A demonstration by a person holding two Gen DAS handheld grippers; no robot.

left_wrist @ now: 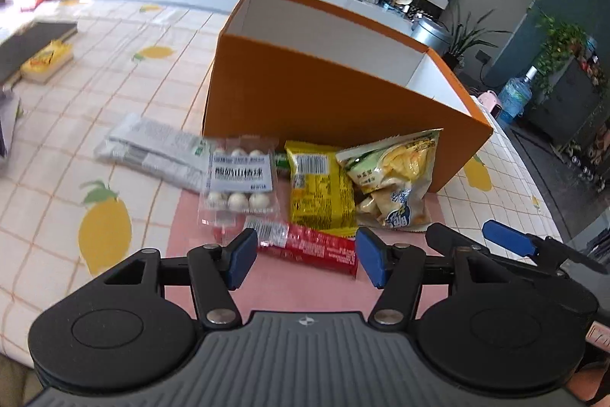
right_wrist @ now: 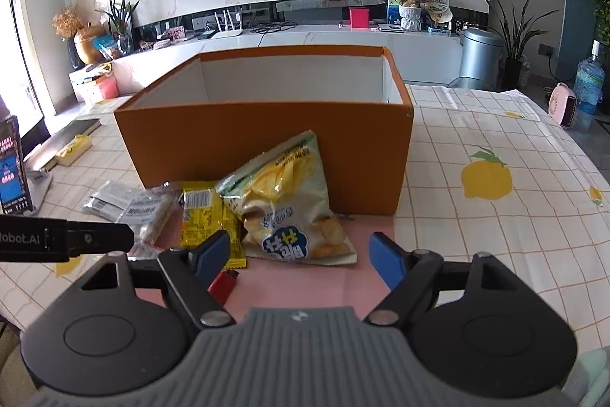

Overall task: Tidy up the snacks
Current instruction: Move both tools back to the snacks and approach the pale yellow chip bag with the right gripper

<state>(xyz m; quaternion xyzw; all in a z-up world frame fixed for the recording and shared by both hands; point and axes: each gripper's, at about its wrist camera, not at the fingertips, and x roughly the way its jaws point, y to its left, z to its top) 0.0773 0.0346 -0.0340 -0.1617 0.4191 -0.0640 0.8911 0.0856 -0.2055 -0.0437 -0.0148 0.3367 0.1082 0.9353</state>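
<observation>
An open orange box [left_wrist: 328, 90] [right_wrist: 267, 140] stands on the table. In front of it lie snacks: a chip bag [left_wrist: 392, 182] [right_wrist: 289, 205], a yellow packet [left_wrist: 318, 193] [right_wrist: 207, 220], a red bar [left_wrist: 316, 246] [right_wrist: 225, 283], a clear pack of white balls [left_wrist: 240, 182] [right_wrist: 156, 216] and a silver-white packet [left_wrist: 152, 147] [right_wrist: 110, 201]. My left gripper [left_wrist: 305, 258] is open, just above the red bar. My right gripper [right_wrist: 301, 258] is open, close in front of the chip bag; it also shows in the left wrist view [left_wrist: 507, 239].
A pink mat [left_wrist: 297, 288] lies under the snacks on a lemon-print tablecloth [right_wrist: 495, 178]. A yellow box [left_wrist: 47, 61] and a dark flat item [left_wrist: 34, 37] sit at the far left. A stand with a screen [right_wrist: 15, 170] is at the left edge.
</observation>
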